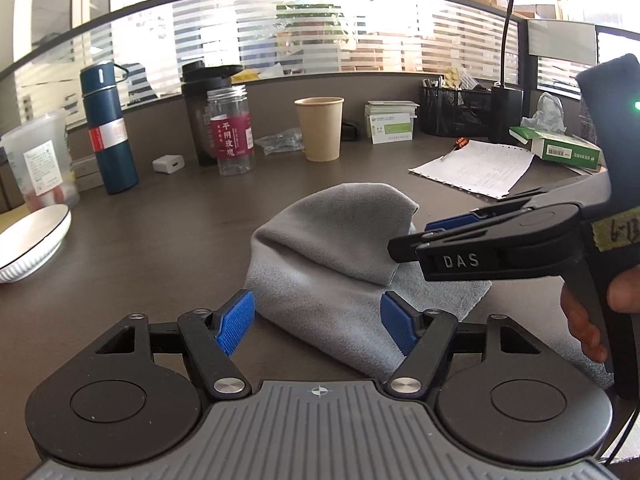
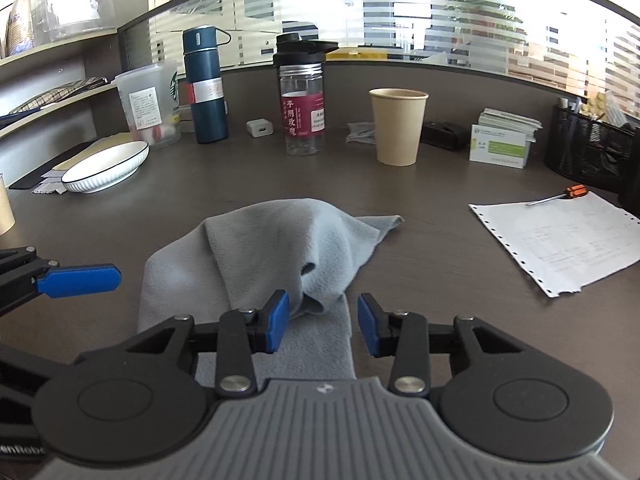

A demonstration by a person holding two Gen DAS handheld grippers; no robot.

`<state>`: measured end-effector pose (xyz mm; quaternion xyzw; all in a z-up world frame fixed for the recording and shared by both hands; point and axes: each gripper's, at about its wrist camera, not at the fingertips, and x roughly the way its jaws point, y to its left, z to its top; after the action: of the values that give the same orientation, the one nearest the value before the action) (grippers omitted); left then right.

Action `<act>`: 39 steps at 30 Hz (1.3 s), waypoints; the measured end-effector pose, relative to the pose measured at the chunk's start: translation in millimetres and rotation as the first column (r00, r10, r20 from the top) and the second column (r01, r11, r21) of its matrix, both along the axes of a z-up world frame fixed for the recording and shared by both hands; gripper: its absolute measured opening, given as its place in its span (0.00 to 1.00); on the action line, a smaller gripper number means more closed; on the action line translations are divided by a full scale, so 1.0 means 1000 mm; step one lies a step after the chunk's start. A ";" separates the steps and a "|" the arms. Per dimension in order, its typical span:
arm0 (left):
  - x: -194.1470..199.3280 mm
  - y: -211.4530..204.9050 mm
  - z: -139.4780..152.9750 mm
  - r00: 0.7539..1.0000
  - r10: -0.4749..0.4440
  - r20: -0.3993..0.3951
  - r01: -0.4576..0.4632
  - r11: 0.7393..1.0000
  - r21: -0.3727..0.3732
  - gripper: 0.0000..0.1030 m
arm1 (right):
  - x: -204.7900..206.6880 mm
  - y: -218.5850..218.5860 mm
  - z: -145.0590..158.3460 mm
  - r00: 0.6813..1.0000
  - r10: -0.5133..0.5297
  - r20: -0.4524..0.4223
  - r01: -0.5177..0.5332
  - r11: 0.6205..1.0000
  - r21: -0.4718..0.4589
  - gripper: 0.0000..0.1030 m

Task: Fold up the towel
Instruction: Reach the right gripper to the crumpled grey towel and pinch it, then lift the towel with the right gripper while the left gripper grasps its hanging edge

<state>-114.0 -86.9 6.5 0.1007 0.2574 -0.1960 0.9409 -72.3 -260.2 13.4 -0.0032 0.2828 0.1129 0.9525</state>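
Towel: the grey towel (image 2: 256, 256) lies rumpled on the dark desk (image 2: 420, 232), humped in the middle, a flat strip running back under the right tool.

Right gripper (image 2: 323, 320): released, pads spread, a loose fold just ahead between them (nothing pinched).

Left gripper (image 1: 316, 320): also spread wide, holding nothing, the towel's near edge between its pads.

Key relation: the cloth lies straight ahead of both, long axis running away from them; the right one looks nearer.

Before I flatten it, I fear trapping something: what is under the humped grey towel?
The grey towel lies bunched on the dark desk, a lower layer spread beneath the hump. Whatever sits inside the hump is covered.
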 end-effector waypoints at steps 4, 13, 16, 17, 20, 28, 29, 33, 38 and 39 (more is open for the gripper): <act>0.004 0.000 -0.003 1.000 -0.008 -0.019 0.008 1.000 0.000 0.74 | 0.006 -0.002 -0.001 1.000 -0.002 -0.017 0.002 1.000 0.020 0.17; 0.007 0.000 -0.004 1.000 -0.008 -0.022 0.008 1.000 -0.004 0.74 | 0.006 -0.003 0.000 1.000 -0.014 -0.010 0.014 1.000 0.025 0.05; 0.005 0.001 -0.001 1.000 -0.013 -0.017 0.013 1.000 -0.014 0.74 | 0.002 -0.003 0.006 1.000 -0.008 0.015 0.008 1.000 0.022 0.05; 0.005 0.001 0.000 1.000 -0.019 -0.014 0.019 1.000 -0.018 0.74 | 0.000 -0.003 0.011 1.000 -0.006 0.029 0.005 1.000 0.023 0.05; -0.002 -0.002 0.007 0.998 -0.061 0.003 0.061 0.997 -0.041 0.74 | -0.008 -0.004 0.032 0.996 0.004 0.087 -0.007 0.999 0.038 0.05; -0.015 -0.031 0.007 0.983 -0.184 0.002 0.184 0.982 -0.047 0.70 | -0.022 -0.004 0.086 0.972 0.012 0.233 -0.023 0.999 0.042 0.05; -0.014 -0.035 0.005 0.981 -0.192 -0.006 0.192 0.980 -0.043 0.69 | -0.023 -0.004 0.090 0.970 0.012 0.245 -0.022 0.999 0.037 0.05; -0.002 -0.048 -0.005 0.977 -0.207 -0.054 0.205 0.978 -0.043 0.60 | -0.027 -0.004 0.100 0.962 0.010 0.272 -0.017 1.000 0.025 0.05; 0.008 -0.054 -0.014 0.973 -0.215 -0.079 0.211 0.976 -0.054 0.50 | -0.032 -0.006 0.098 0.962 0.001 0.273 -0.006 1.000 0.018 0.05; 0.009 -0.053 -0.014 0.974 -0.215 -0.078 0.211 0.976 -0.056 0.45 | -0.032 -0.007 0.097 0.963 -0.003 0.271 -0.003 1.000 0.020 0.05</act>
<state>-105.5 -140.1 -7.9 0.0972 0.2795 -0.3057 0.9050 -104.5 -267.6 110.9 -0.0088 0.1489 0.1142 0.9822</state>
